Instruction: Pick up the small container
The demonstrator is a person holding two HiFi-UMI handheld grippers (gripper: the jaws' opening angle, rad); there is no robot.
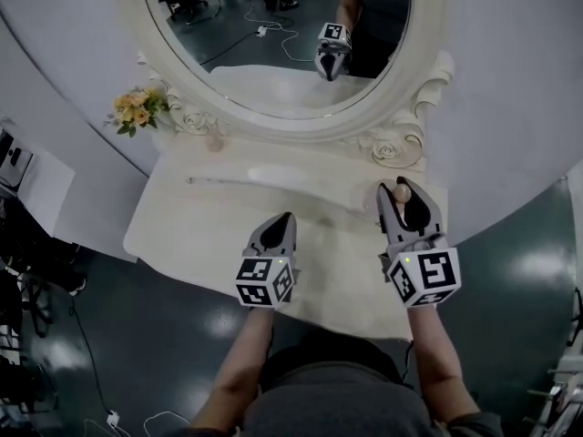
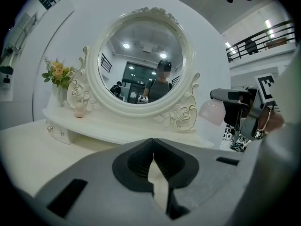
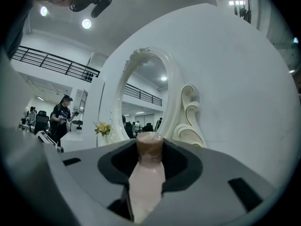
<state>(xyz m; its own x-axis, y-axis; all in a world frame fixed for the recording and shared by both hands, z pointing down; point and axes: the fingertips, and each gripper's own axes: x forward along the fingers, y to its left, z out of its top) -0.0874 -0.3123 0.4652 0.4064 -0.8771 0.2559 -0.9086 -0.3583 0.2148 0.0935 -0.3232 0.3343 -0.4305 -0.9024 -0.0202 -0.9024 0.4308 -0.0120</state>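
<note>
One small pale-pink container with a brown cork-like stopper (image 3: 148, 173): clamped between the fingers (image 3: 184, 164) of the right gripper (image 1: 399, 195), the stopper standing past the fingertips and the body running back along the jaws.

Location: over the right end of the cream-white table (image 1: 209, 235), near the carved rose on the oval mirror's cream frame (image 1: 392, 148). In the left gripper view it appeared clear of the tabletop.

One left gripper (image 1: 286, 218): fingers (image 2: 136, 161) together with nothing between them, low over the table's front part, apart from the container.

Handling note, as a judgement: the pick-up looked largely done. The smooth, rounded body could slide in the grip, so the step called for steady clamping pressure, a slow straight rise, and a path away from the frame's carving.
</note>
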